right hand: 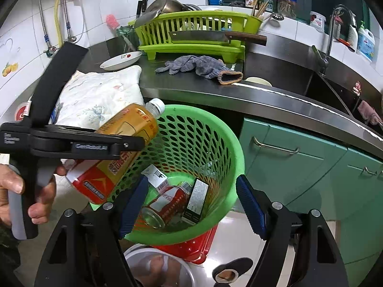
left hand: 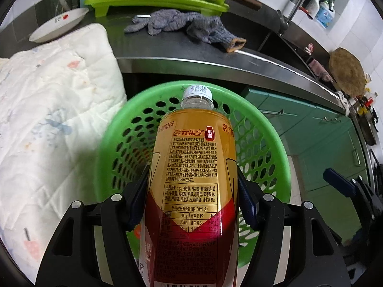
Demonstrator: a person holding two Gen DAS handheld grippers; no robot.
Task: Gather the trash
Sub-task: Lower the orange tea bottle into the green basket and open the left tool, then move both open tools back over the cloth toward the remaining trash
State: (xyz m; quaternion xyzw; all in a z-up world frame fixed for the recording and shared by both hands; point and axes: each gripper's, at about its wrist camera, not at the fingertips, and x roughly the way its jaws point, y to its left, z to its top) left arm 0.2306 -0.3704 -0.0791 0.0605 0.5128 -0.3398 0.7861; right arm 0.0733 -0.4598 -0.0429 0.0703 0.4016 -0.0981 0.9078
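The left gripper [left hand: 194, 191] clamps the drink bottle [left hand: 191, 179] (cap pointing forward, away from the hand) over the near rim of the green basket [left hand: 263, 129], while the right gripper [right hand: 191, 205] stands open, holding nothing, just above it.

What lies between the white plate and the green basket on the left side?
A folded white quilt lies between the plate and the green basket. Both wrist views show it.

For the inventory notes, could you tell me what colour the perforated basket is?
The basket is bright green, clearest in the right wrist view.
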